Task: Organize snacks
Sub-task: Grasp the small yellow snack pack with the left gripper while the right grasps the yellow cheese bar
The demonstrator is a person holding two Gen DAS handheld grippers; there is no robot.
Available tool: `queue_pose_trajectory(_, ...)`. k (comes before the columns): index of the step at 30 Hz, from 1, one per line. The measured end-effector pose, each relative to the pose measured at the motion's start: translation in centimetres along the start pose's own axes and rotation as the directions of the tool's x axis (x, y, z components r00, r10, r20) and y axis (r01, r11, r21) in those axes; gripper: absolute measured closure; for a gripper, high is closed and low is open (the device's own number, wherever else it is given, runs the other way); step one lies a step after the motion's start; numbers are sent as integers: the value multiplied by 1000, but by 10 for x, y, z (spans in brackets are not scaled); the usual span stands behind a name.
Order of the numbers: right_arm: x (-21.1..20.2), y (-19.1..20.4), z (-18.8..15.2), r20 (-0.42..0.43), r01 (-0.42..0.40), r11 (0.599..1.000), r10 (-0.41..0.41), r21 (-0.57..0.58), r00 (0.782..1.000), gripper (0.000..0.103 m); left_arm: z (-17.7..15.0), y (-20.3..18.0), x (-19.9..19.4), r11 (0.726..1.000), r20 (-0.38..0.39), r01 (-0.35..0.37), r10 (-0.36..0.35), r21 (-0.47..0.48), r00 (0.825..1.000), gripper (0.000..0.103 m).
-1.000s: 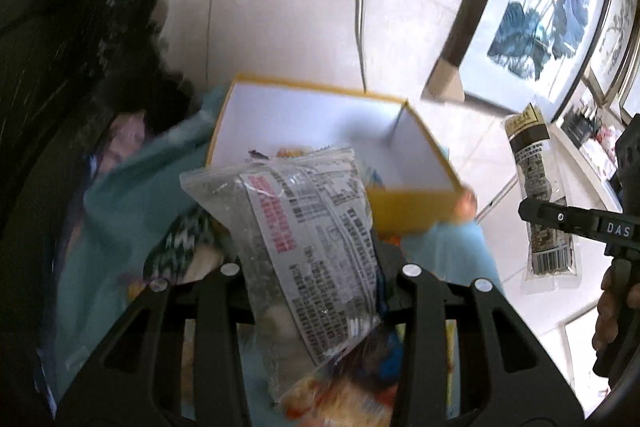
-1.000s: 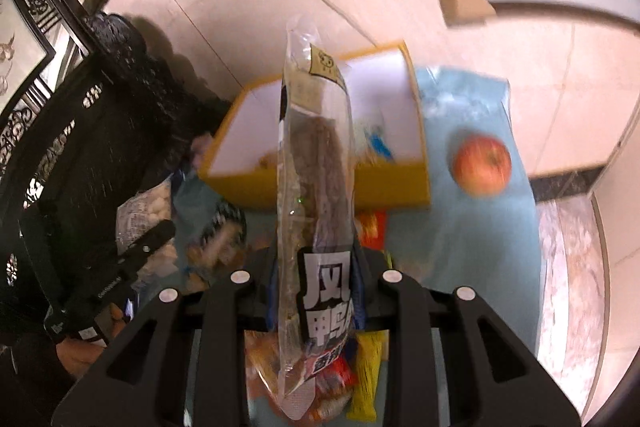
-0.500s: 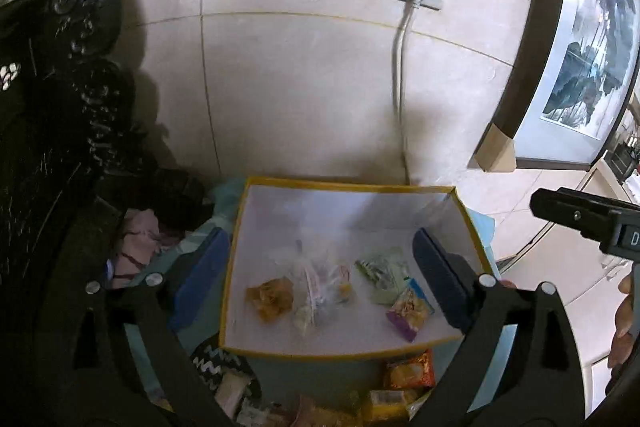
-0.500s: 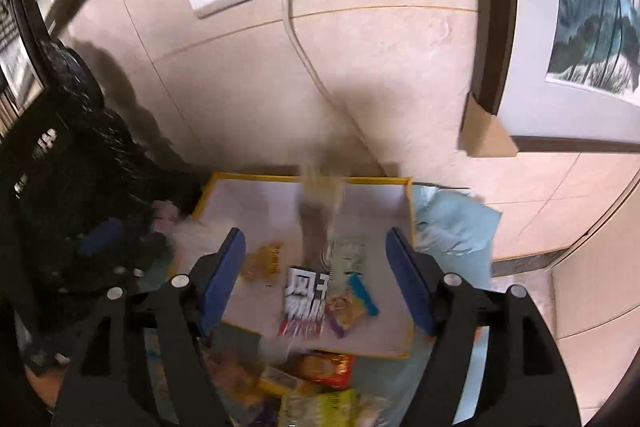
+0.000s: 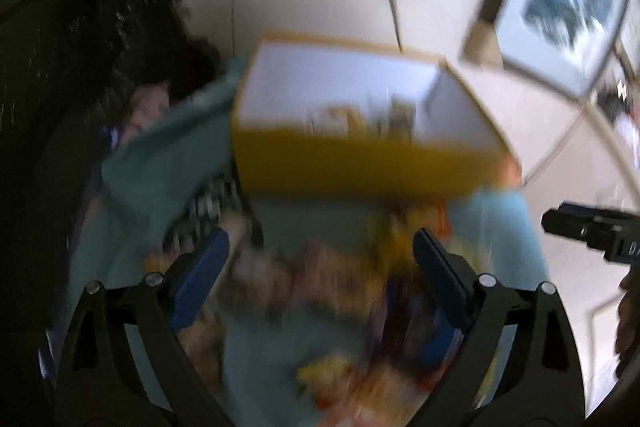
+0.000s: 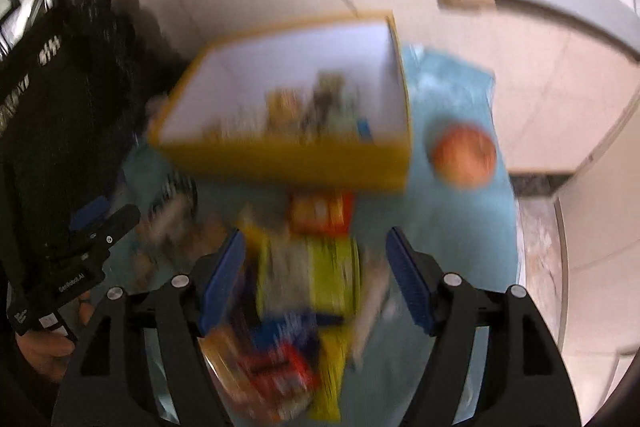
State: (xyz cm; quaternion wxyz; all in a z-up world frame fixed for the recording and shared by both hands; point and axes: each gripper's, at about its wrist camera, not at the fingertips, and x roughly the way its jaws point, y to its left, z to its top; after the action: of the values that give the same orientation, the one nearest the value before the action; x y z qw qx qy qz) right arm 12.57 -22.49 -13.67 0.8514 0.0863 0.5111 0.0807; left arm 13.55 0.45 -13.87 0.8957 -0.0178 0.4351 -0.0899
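- Your left gripper [image 5: 320,259] pointed steeply down over a table spread with a teal cloth [image 5: 168,147]. Its two blue-padded jaws stood wide apart with nothing clamped between them.
- Your right gripper [image 6: 316,267] tilted down the same way, jaws parted somewhat less widely, and it held nothing either.
- In the left wrist view, the right gripper's black body [image 5: 592,231] showed at the right edge, with part of your hand [image 5: 628,311] cut off by the frame.
- In the right wrist view, your left hand [image 6: 44,347] gripped the left gripper's black handle at the lower left edge.
- Both views were heavily smeared by motion. No packet's print could be read, and single packets in the heap were hard to tell apart.
- A yellow box with a white inside [image 6: 296,99] sat towards the far edge of the table, near the wall. Several small snack packets lay inside it [image 6: 312,107], blurred.
- A loose heap of snack packets [image 6: 304,287] lay on the cloth at the near side of the box, directly below and between the right gripper's open jaws. Yellow-green, orange, red and blue wrappers could be made out.
- The same heap [image 5: 320,287] lay under the left gripper's jaws as a blur of colour.
- A round orange-red fruit [image 6: 464,155] rested on the cloth just beside the box's right end, well clear of both grippers.
- A dark carved chair [image 5: 80,27] filled the left side.
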Motion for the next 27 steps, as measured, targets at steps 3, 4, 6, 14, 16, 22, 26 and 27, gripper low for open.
queue_pose_trajectory(3,12,-9,-51,-63,18,999,-15,49,998,30,-38,-3,9,999,-69,7,-4,38,998,8)
queue_pose_trajectory(4,18,-12,-66,-83,17,998,-12,60,996,30,-52,-2,13,999,-94,9,-5,42,996,8)
queue_pose_trajectory(6,24,-14,-84,-99,20,998,-13,63,995,38,-68,2,16,999,-120,14,-10,35,993,8)
queue_pose_trajectory(14,29,-10,-112,-153,4,1000,1,29,988,48,-92,12,17,1000,-115,12,-10,20,993,9)
queue_pose_trajectory(16,36,-6,-117,-168,15,1000,-16,-9,986,52,-96,8,20,999,-118,8,-1,53,993,9)
queue_pose_trajectory(22,68,-6,-121,-205,34,999,-36,-13,978,70,-105,-2,47,996,-167,9,5,84,986,24)
queue_pose_trajectory(26,78,1,-123,-208,42,997,-55,-68,977,82,-109,-13,54,989,-173,37,-11,145,985,51)
queue_pose_trajectory(27,76,2,-123,-209,15,998,-27,-58,977,83,-110,-16,53,984,-175,52,-21,173,984,64)
